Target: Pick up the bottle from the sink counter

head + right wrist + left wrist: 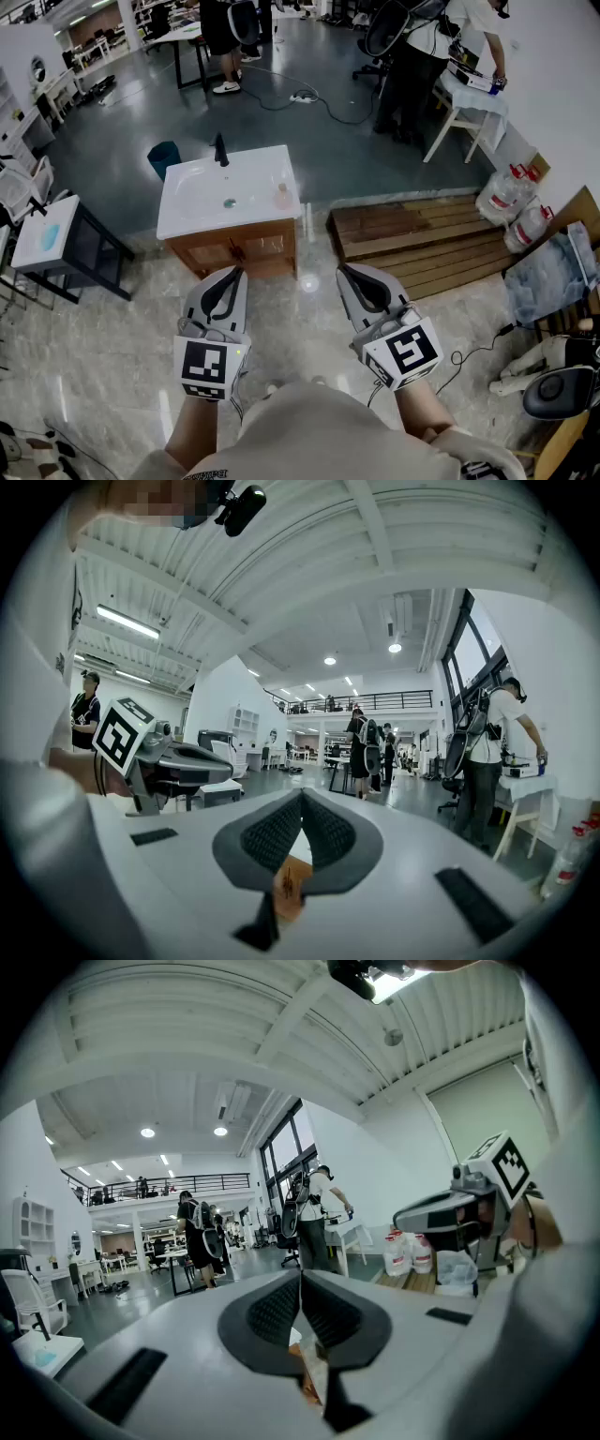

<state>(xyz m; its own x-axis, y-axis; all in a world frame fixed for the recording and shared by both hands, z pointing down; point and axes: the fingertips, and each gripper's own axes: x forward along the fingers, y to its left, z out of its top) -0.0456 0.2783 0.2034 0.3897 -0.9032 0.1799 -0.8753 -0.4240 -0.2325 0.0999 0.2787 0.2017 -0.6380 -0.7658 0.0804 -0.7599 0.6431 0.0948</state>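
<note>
A small pale pink bottle (283, 195) stands upright on the right part of the white sink counter (187, 217), which tops a wooden cabinet. A black faucet (220, 150) rises at the counter's back edge. Both grippers are held low in front of the cabinet, well short of the bottle. My left gripper (238, 273) is shut with nothing in it, and so is my right gripper (343, 270). The left gripper view shows its jaws (301, 1280) pressed together, pointing across the hall. The right gripper view shows the same (301, 800). The bottle appears in neither gripper view.
A wooden pallet (422, 239) lies right of the cabinet, with water jugs (511, 197) beyond it. A blue bin (164, 157) stands behind the sink. A small dark-framed table (56, 239) sits at left. People stand by desks at the back. A cable (469, 356) runs on the floor.
</note>
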